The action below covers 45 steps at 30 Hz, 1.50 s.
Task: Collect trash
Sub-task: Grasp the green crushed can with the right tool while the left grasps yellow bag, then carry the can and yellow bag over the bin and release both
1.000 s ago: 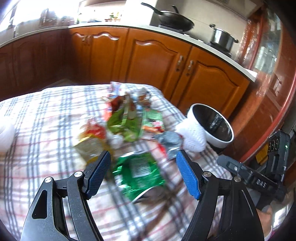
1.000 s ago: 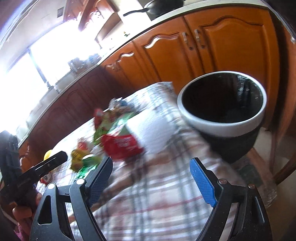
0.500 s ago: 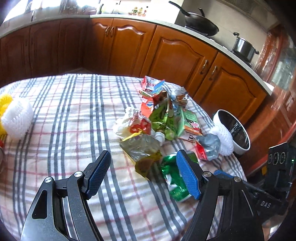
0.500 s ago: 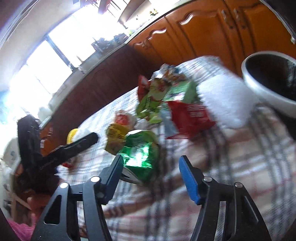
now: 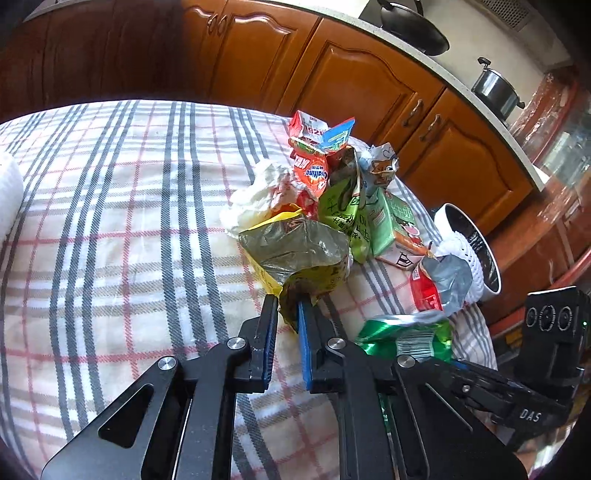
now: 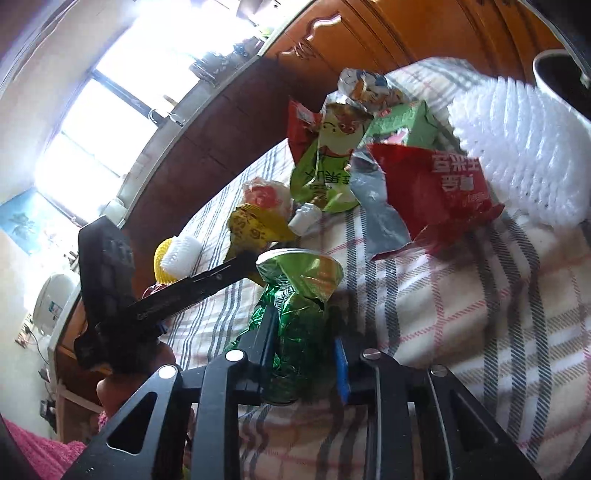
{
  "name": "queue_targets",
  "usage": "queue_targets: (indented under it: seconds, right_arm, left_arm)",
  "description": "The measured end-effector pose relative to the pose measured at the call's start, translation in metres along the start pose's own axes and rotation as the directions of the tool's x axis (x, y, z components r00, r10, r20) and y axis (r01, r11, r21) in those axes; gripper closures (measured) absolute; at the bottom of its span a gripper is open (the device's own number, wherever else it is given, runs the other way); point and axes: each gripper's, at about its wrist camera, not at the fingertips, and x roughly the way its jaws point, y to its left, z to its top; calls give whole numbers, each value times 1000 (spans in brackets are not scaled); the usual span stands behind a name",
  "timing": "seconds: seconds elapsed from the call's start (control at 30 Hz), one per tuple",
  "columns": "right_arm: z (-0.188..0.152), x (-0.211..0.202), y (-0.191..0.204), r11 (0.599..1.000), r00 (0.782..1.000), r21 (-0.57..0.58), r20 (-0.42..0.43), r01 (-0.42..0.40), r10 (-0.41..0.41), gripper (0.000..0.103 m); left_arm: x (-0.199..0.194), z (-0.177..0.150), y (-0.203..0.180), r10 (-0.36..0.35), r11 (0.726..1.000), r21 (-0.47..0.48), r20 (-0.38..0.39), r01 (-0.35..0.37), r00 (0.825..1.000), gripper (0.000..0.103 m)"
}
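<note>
- A kitchen with orange-brown wooden cabinets point(image 5: 369, 85) fills the upper part of the left wrist view; a black wok point(image 5: 413, 29) and a steel pot point(image 5: 495, 90) sit on the counter at upper right.
- In the right wrist view a bright window point(image 6: 122, 88) glares at upper left.
- A plaid tablecloth point(image 5: 110, 221) in grey and red stripes covers the table, across the middle and lower left.
- A white-rimmed trash bin point(image 5: 476, 251) stands at the table's right edge.
- A heap of wrappers point(image 5: 351, 206) lies right of centre, beside a white foam net point(image 6: 517, 147).
- The left gripper point(image 5: 286, 314) has its 2 fingers narrowed on a yellow snack bag point(image 5: 295, 251).
- The right gripper point(image 6: 304, 332) pinches a green foil bag point(image 6: 299, 295) at lower centre.
</note>
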Motion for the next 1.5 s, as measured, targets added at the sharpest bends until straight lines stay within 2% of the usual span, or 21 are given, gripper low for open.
queue_targets:
  seconds: [0.27,0.43,0.6,0.73,0.9,1.07,1.2,1.5]
  right_arm:
    - [-16,-36,10,999,998,-30,61,19,-17,78]
    - [-22,-64,0,999,992,-8,116,49,-48,78]
    - [-27,-100,-14,994,976,24,189,104,-106,78]
    - [-27,-129,-29,987,954,59,251,151,-161,78]
    - [-24,-159,-48,971,917,102,319,216,-238,78]
    - [-16,-180,-58,947,870,123,374,296,-321,78]
    - [-8,-189,-64,925,832,124,405,360,-378,78]
    - [7,-202,-86,888,779,132,437,440,-451,78]
  left_arm:
    - [-30,-13,-25,-32,996,79,45,29,998,97]
    - [-44,-24,-56,-84,987,144,52,76,995,97]
    - [-51,-31,-89,-145,968,215,43,132,989,97]
    - [-47,-32,-115,-176,952,259,25,163,984,97]
    - [-39,-33,-146,-202,935,300,5,191,979,97]
    - [-29,-27,-174,-212,919,340,1,199,977,97]
    - [-17,-21,-193,-212,911,360,-6,200,977,97]
    - [15,-5,-236,-196,893,408,-27,190,980,97]
